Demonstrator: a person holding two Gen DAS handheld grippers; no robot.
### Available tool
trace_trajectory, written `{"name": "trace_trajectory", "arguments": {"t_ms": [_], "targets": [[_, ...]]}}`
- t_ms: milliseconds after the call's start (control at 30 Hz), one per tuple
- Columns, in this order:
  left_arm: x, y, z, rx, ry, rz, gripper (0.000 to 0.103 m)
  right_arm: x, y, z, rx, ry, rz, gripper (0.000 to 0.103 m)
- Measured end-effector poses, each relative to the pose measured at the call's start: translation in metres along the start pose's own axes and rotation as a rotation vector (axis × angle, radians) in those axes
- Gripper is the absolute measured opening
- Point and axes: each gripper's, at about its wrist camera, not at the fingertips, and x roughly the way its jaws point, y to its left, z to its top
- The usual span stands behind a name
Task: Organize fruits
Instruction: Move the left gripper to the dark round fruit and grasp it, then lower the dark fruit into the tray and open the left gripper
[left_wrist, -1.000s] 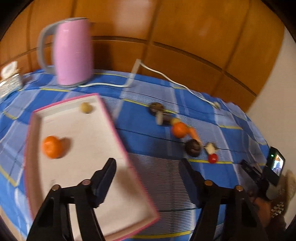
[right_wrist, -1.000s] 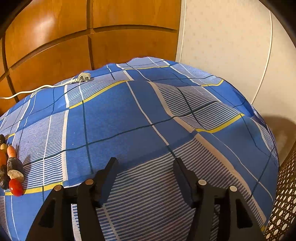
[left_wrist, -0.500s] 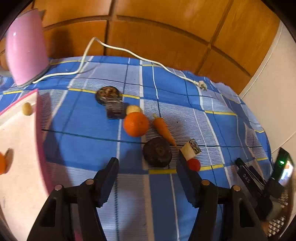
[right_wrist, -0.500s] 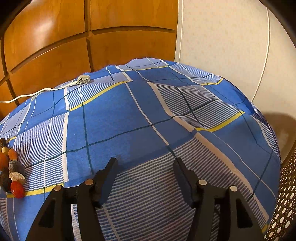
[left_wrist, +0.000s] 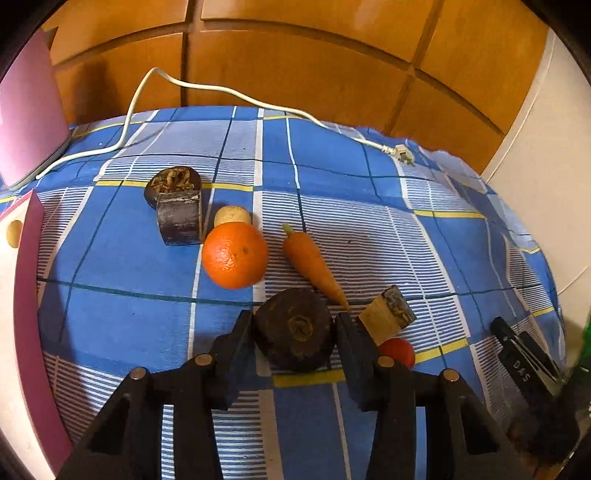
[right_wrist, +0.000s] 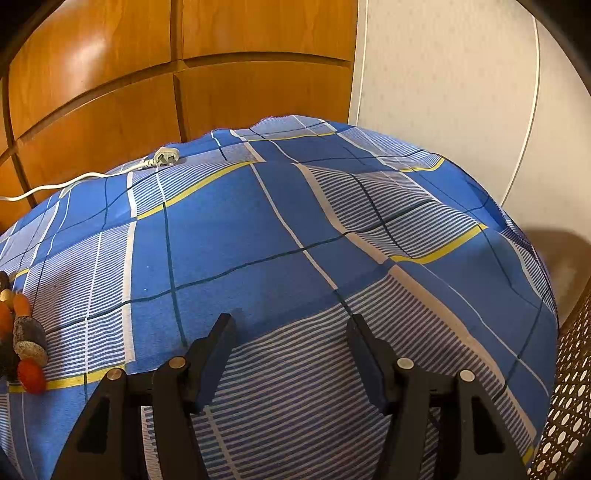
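Observation:
On the blue checked cloth lies a dark round fruit (left_wrist: 295, 328). My left gripper (left_wrist: 293, 319) has a finger on each side of it, jaws closing, pads against its sides. Behind it lie an orange (left_wrist: 235, 255), a carrot (left_wrist: 312, 264), a small tan ball (left_wrist: 232, 216) and two dark cut pieces (left_wrist: 180, 221). To its right sit a tan wedge (left_wrist: 386, 314) and a small red fruit (left_wrist: 397, 350). The pink-rimmed tray (left_wrist: 27, 280) is at the left edge. My right gripper (right_wrist: 290, 319) stands open over bare cloth, with the fruit cluster (right_wrist: 26, 343) far to its left.
A pink kettle (left_wrist: 26, 110) stands at the back left, and its white cord (left_wrist: 221, 88) runs across the cloth to a plug (left_wrist: 402, 155). Wooden panels close the back. A perforated basket wall (right_wrist: 572, 387) stands beyond the table's right edge.
My left gripper has swung right from over the tray and come down on the fruit group, and its jaws have narrowed around the dark round fruit. The right gripper has kept still.

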Motion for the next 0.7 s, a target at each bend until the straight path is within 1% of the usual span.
{"name": "trace_trajectory", "arguments": {"t_ms": [100, 233, 300, 333, 433, 533, 600, 700], "targets": [[-0.004, 0.004, -0.002, -0.015, -0.002, -0.014, 0.045, 0.000, 0.000, 0.000, -0.001, 0.000, -0.001, 0.064], [-0.021, 0.009, -0.009, -0.028, -0.021, -0.027, 0.045, 0.000, 0.000, 0.000, -0.001, 0.000, -0.001, 0.064], [-0.033, 0.013, -0.010, -0.042, -0.038, -0.036, 0.045, 0.000, 0.000, 0.000, -0.001, -0.001, -0.002, 0.064], [-0.047, 0.019, -0.011, -0.058, -0.060, -0.035, 0.045, 0.000, 0.000, 0.000, -0.001, -0.001, -0.002, 0.064], [-0.068, 0.030, -0.009, -0.090, -0.096, -0.040, 0.045, 0.000, 0.000, 0.000, -0.001, 0.000, -0.002, 0.064], [-0.097, 0.050, -0.007, -0.128, -0.151, -0.030, 0.045, 0.000, 0.000, 0.000, -0.001, 0.000, -0.002, 0.064], [-0.113, 0.068, -0.006, -0.157, -0.178, -0.008, 0.045, 0.000, 0.000, 0.000, -0.001, 0.000, -0.002, 0.064], [-0.131, 0.097, -0.010, -0.191, -0.210, 0.055, 0.045, 0.000, 0.000, 0.000, -0.001, 0.000, -0.002, 0.064]]}}
